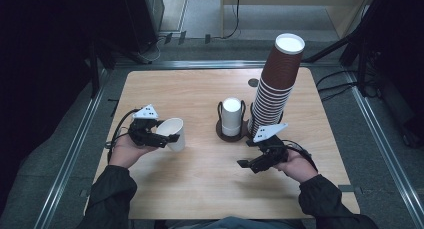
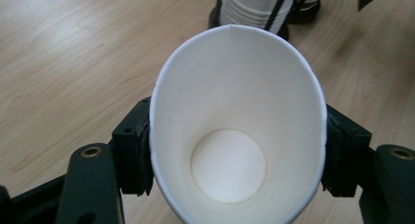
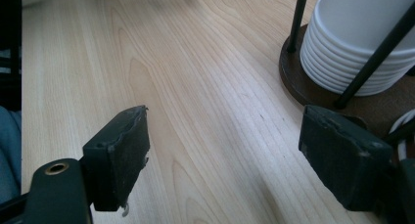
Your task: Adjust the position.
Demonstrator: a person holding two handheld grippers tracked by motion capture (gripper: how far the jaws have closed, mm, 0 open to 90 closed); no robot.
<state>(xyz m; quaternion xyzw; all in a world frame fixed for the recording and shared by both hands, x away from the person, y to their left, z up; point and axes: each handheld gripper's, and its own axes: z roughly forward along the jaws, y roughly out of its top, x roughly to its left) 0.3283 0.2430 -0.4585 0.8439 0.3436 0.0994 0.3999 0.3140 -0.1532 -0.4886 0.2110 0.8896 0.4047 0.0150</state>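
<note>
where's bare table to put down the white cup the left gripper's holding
Free: the wood between the left gripper with its white cup and the right gripper, and the far left corner. Crowded: by the cup holder and brown cup stack.

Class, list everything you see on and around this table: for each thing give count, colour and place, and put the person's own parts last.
Table: one, light wood, centre.
Single paper cup: one, white, squeezed between the left tongs, left of the holders.
Short cup stack: one, white, in a dark wire holder, table middle.
Tall cup stack: one, brown with white rims, leaning, right of the short stack.
Right tongs: one pair, black, jaws apart, nothing between them.
Hands and dark sleeves: two, bottom edge.
</note>
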